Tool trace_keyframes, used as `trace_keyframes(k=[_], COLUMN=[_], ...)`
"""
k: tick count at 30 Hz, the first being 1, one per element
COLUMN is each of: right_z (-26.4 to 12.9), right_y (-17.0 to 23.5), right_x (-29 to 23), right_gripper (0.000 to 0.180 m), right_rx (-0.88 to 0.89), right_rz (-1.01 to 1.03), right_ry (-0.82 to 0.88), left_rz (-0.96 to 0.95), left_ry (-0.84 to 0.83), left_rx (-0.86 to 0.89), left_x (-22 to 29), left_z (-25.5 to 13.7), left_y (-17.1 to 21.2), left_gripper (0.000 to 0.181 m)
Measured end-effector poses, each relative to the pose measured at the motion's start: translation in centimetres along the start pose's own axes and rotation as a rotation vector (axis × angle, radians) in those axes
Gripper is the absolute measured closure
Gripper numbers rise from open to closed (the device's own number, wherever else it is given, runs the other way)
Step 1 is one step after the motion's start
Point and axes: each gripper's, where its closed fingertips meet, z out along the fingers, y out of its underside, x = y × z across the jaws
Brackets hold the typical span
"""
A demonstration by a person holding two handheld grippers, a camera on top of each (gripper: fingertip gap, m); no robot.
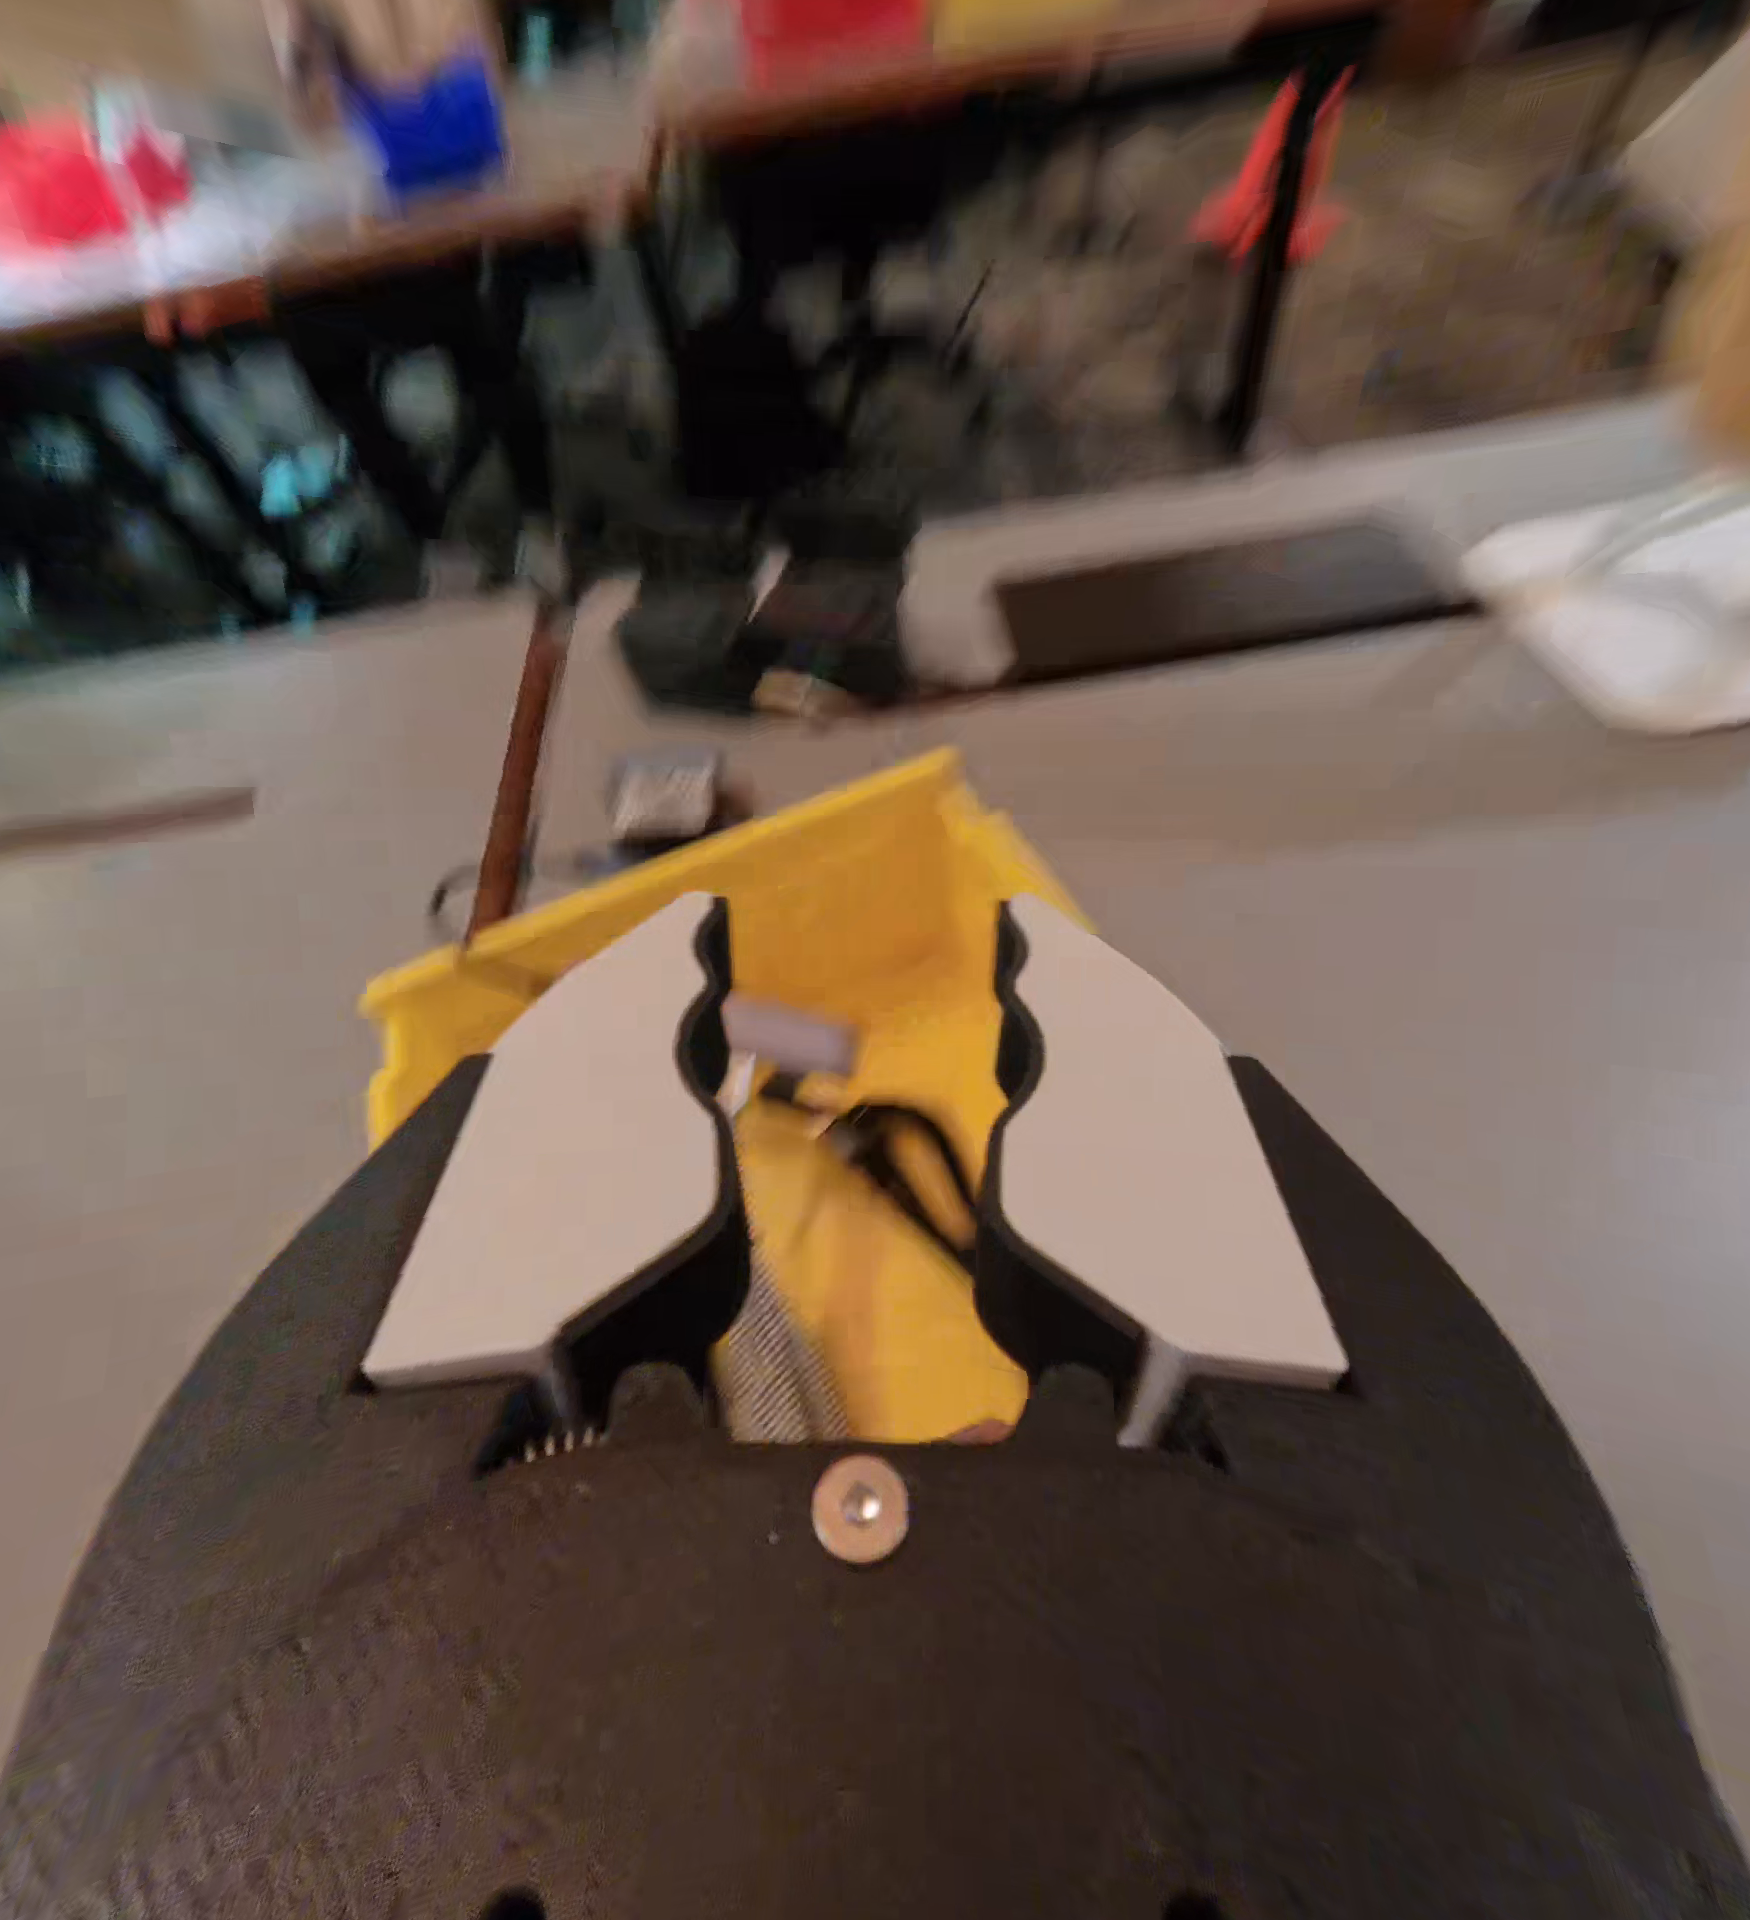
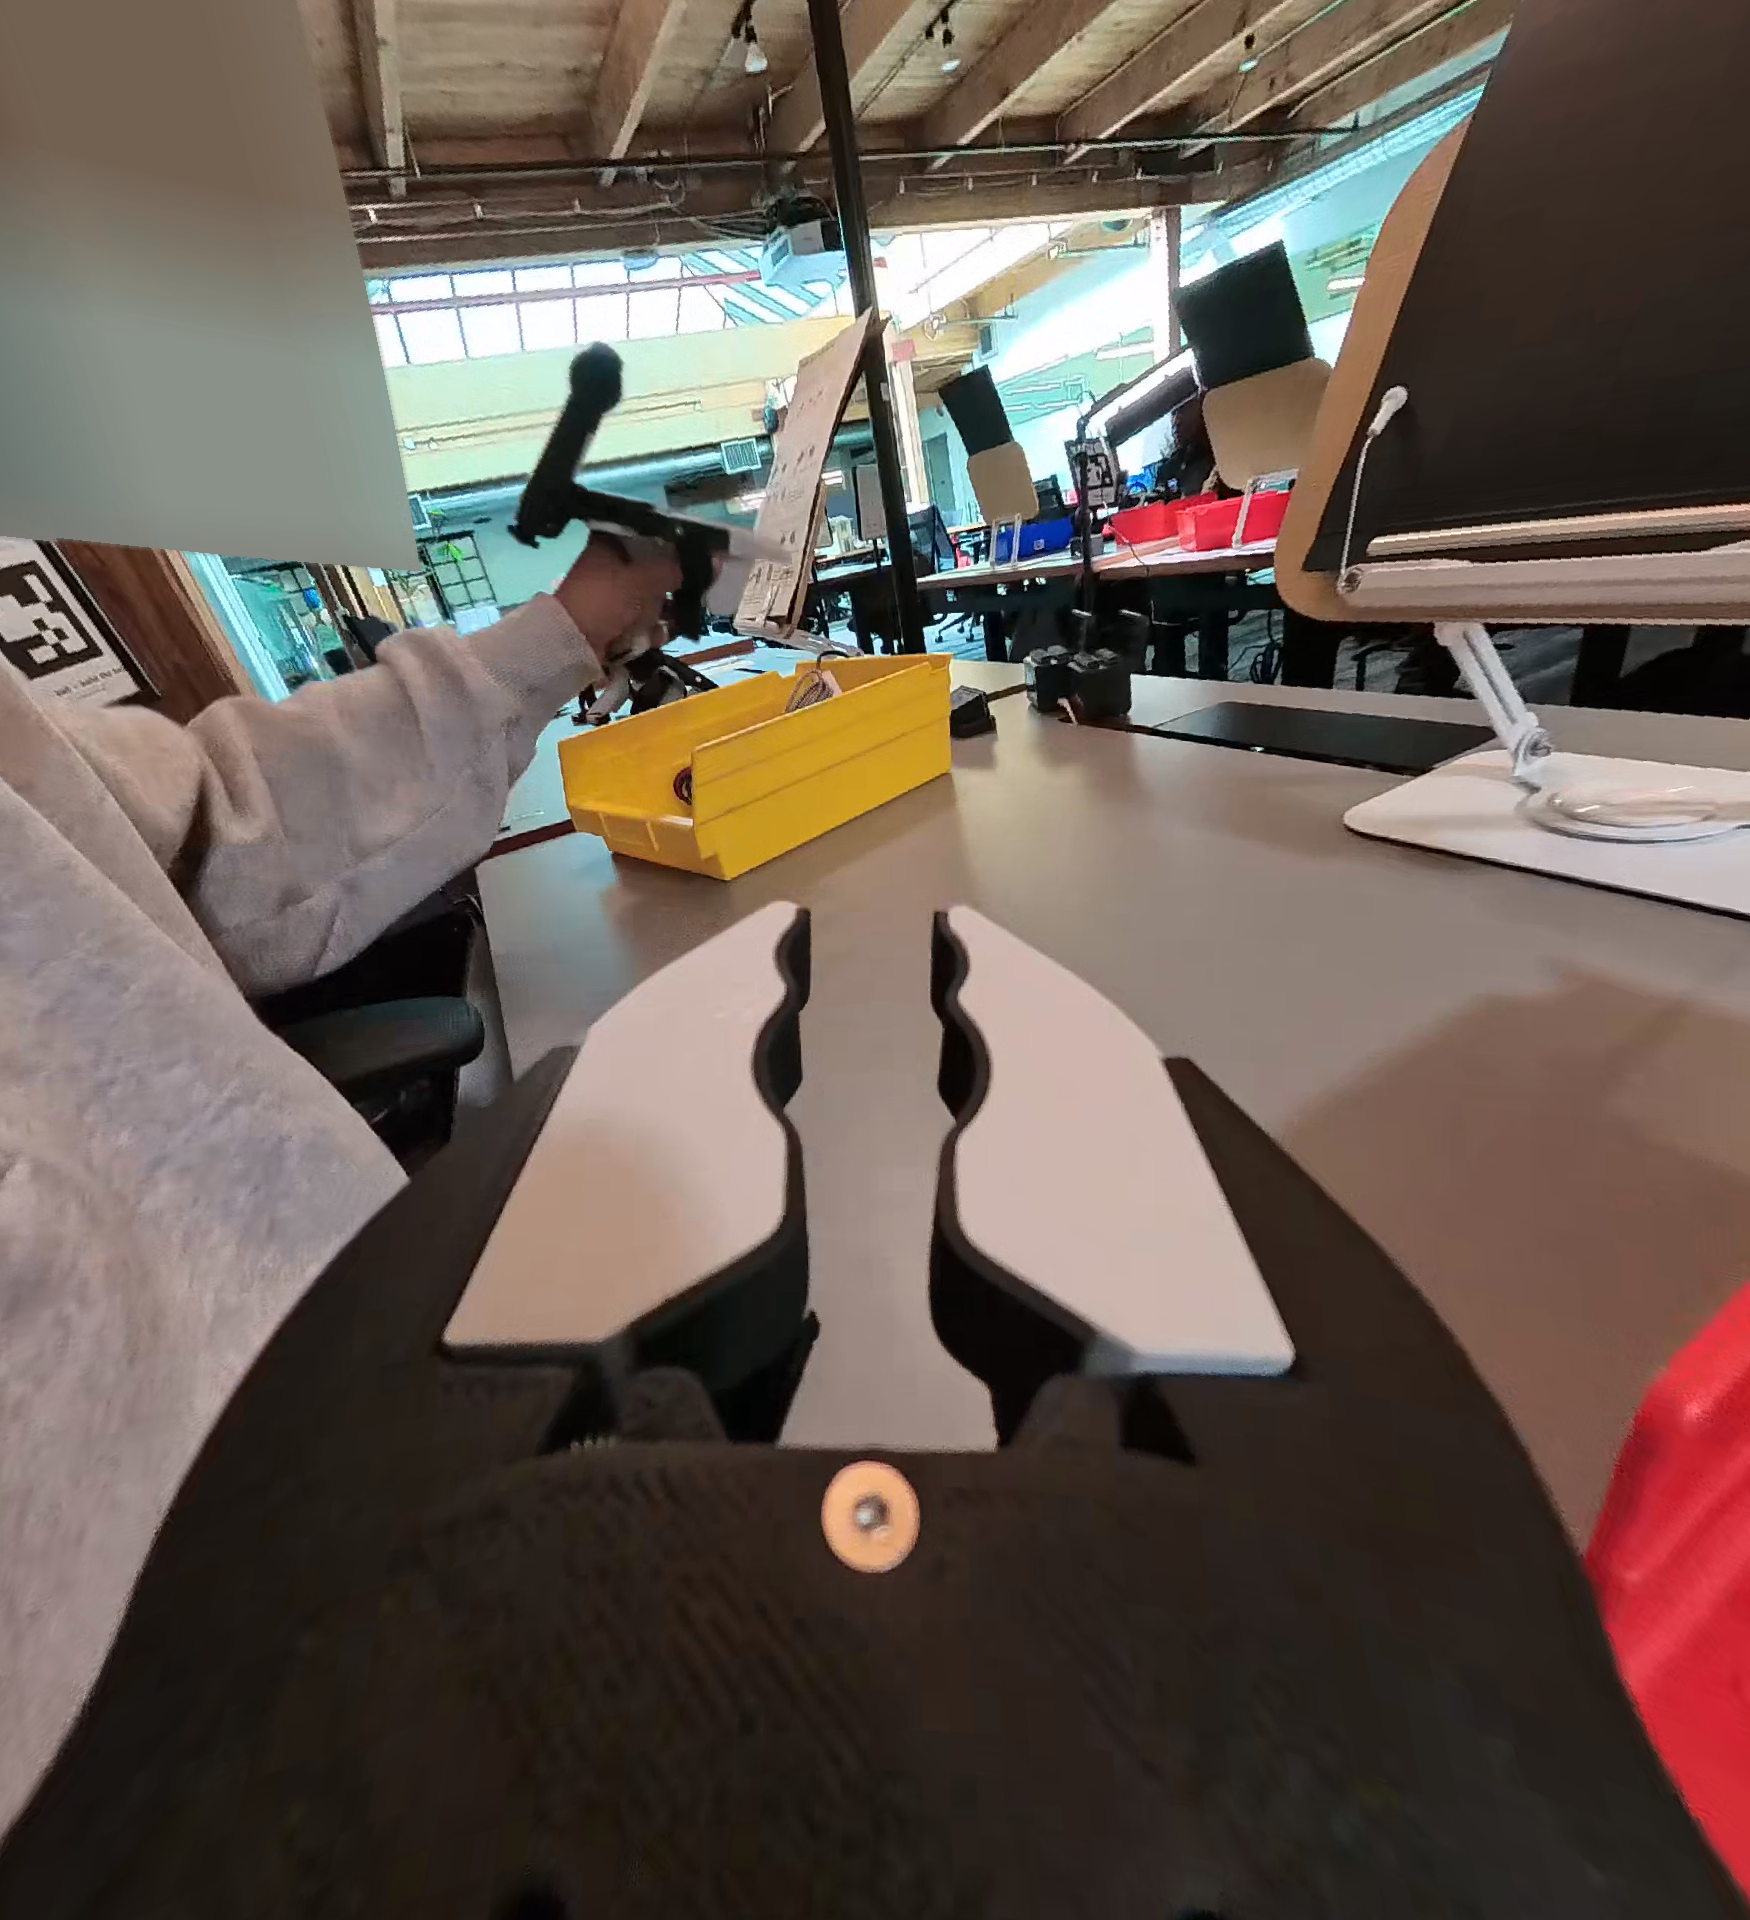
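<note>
Left hand-held gripper held parted and empty above yellow bin of blurred small parts, right hand-held gripper kept open, nothing gripped, over bare grey table, yellow bin seen well ahead on table, red bin just beside at right.

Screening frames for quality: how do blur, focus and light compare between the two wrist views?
Left wrist view: motion-smeared background, left tongs sharp above the yellow bin. Right wrist view: crisp, wide-angle bending, bright windows behind, right tongs over the grey table.
</note>
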Motion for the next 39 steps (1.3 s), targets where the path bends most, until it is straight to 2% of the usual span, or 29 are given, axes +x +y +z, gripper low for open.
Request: trace_keyframes(k=[3, 4, 6, 9, 10, 12, 13, 14, 17, 20, 24, 28, 32, 35, 39], right_z=[0.1, 0.2, 0.2, 0.3, 0.4, 0.4, 0.4, 0.4, 0.3, 0.1, -0.2, -0.5, -0.8, -1.2, -1.8], right_y=[0.4, 0.5, 0.6, 0.8, 0.9, 1.1, 1.2, 1.3, 1.2, 1.0, 0.6, 0.2, -0.3, -0.7, -1.3], right_x=[0.3, 0.4, 0.7, 1.0, 1.0, 1.1, 1.1, 1.1, 1.1, 1.2, 1.4, 1.4, 1.0, 0.8, 1.0], right_gripper=[0.157, 0.157, 0.157, 0.157, 0.157, 0.157, 0.157, 0.158, 0.158, 0.158, 0.158, 0.158, 0.158, 0.157, 0.157], right_rx=[-0.014, -0.014, -0.012, -0.013, -0.016, -0.03, -0.04, -0.049, -0.052, -0.036, -0.004, 0.016, 0.032, 0.031, 0.052], right_rz=[0.015, 0.022, 0.038, 0.066, 0.07, 0.06, 0.047, 0.033, 0.019, 0.051, 0.107, 0.135, 0.145, 0.117, 0.102], right_ry=[0.009, 0.012, 0.019, 0.026, 0.027, 0.033, 0.039, 0.046, 0.055, 0.049, 0.039, 0.032, 0.014, 0.021, 0.034], left_rz=[-0.065, -0.046, 0.066, 0.196, 0.228, 0.26, 0.26, 0.247, 0.212, 0.304, 0.428, 0.421, 0.382, 0.359, 0.349], left_ry=[-0.04, -0.05, -0.104, -0.18, -0.186, -0.157, -0.174, -0.16, -0.152, -0.202, -0.274, -0.254, -0.126, 0.045, 0.29], left_rx=[-0.312, -0.367, -0.43, -0.634, -0.666, -0.673, -0.653, -0.619, -0.498, -0.398, -0.228, 0.02, 0.251, 0.331, 0.315], left_x=[-3.9, -4.2, -4.9, -5.9, -6.1, -5.6, -5.9, -5.6, -5.2, -5.0, -3.9, -0.7, 5.2, 11.2, 20.1], left_z=[3.5, 4.3, 5.6, 6.7, 7.0, 7.4, 7.4, 7.2, 5.9, 3.1, -2.4, -8.8, -14.4, -16.3, -14.9], left_y=[7.2, 8.8, 10.9, 14.6, 15.3, 15.8, 15.3, 14.6, 11.5, 7.2, -0.5, -8.9, -15.8, -17.9, -15.3], left_gripper=[0.11, 0.112, 0.11, 0.093, 0.101, 0.14, 0.16, 0.168, 0.17, 0.171, 0.171, 0.171, 0.171, 0.172, 0.171])
